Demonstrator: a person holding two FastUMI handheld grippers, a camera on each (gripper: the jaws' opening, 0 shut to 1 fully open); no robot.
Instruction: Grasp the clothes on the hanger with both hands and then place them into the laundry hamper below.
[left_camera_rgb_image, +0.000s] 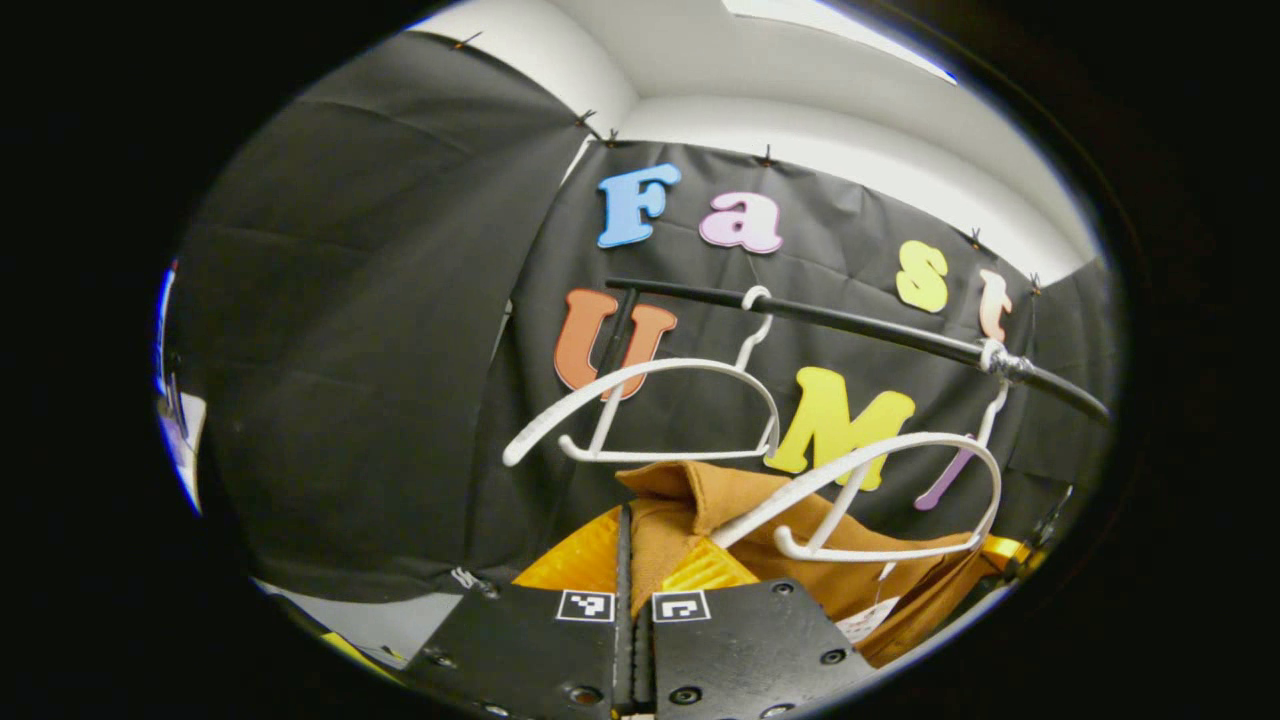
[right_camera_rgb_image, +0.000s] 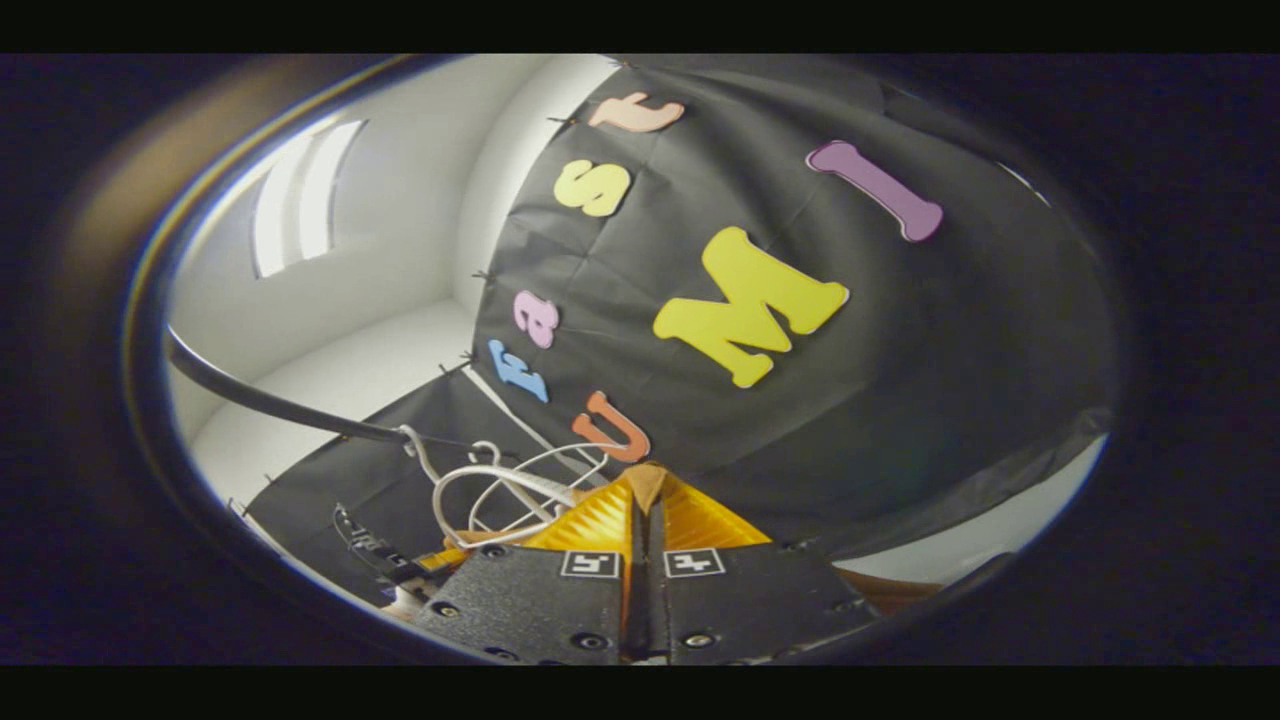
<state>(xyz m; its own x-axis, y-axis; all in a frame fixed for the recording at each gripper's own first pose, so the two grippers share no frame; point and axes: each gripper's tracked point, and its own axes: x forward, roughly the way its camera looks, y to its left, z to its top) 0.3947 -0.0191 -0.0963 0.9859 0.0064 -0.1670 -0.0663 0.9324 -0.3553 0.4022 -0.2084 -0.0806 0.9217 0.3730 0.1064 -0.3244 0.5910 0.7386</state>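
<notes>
We have the brown garment (left_camera_rgb_image: 700, 500), soft matte cloth w/ a folded collar, already off the two white hangers (left_camera_rgb_image: 690, 400) and hanging just below them. Left gripper (left_camera_rgb_image: 632, 560) is pinched onto a fold; right gripper (right_camera_rgb_image: 645, 500) is pressed together on a cloth tip. The hangers, thin curved plastic, stay on the black rail (left_camera_rgb_image: 860, 325) above. Left to do: lower it into the hamper.

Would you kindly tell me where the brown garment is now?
In the left gripper view, the brown garment sits low at centre, below two white hangers, pinched by the left tongs.
</notes>
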